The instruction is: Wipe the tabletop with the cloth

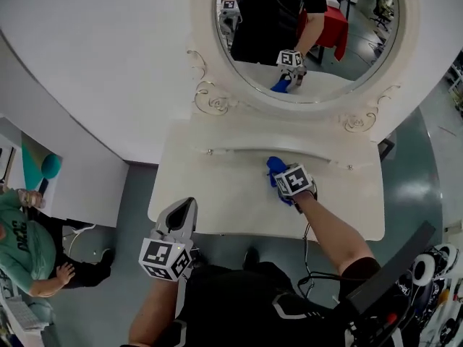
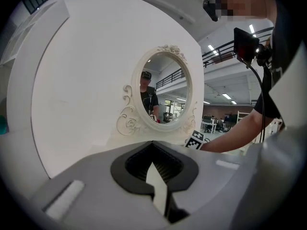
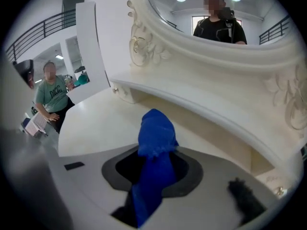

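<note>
The left gripper [image 1: 184, 208] waits at the front edge of the white tabletop [image 1: 217, 194], jaws together on nothing, seemingly kept clear, while the blue cloth [image 1: 274, 165], near the back ledge, is clamped in the right gripper [image 1: 282, 184], presumably for wiping.

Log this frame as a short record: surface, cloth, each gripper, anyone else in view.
surface: white tabletop of a vanity, with an oval mirror behind it
cloth: blue cloth, bunched, at the tabletop's back middle near the low shelf
right gripper: jaws closed on the cloth, over the tabletop
left gripper: jaws together with nothing between them, held off the table's near-left edge
contact: whether the cloth touches the tabletop cannot be told
bystander: person in green shirt at far left, apart from the table
</note>
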Demonstrator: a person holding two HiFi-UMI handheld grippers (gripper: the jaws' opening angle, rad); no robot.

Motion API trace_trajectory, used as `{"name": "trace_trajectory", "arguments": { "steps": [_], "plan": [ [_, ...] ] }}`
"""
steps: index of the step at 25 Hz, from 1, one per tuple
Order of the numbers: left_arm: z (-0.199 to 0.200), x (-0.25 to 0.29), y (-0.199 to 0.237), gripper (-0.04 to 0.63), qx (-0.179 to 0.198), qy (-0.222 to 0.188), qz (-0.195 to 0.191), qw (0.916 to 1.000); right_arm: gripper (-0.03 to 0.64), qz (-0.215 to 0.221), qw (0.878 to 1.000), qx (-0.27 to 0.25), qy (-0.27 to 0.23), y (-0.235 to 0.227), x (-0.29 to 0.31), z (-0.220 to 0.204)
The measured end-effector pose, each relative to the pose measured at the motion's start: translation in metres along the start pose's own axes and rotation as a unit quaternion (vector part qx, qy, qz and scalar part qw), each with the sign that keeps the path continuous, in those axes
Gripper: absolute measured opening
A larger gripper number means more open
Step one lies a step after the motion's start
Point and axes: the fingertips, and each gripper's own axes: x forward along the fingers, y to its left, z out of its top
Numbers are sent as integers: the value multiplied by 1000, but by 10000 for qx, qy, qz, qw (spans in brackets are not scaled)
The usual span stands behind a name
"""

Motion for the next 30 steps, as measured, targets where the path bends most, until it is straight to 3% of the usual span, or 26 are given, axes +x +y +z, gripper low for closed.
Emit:
{"name": "trace_trajectory", "arguments": {
  "steps": [5,12,19,30],
  "plan": [
    [-2,-10,-6,8,-34,56,285,9996,106,-138,9998,66,128,-31,23,14],
    [-5,-15,-15,8,-20,113,419,9991,106,-86,9997,145,160,-32,36,12],
    [-11,0,-19,8,-62,130,93,9999,106,143,9995,211,180,-2,16,-17],
    [0,33,-23,8,-87,78,-581,9982,106,379,9984,301,299,89,-43,-104]
  ]
}}
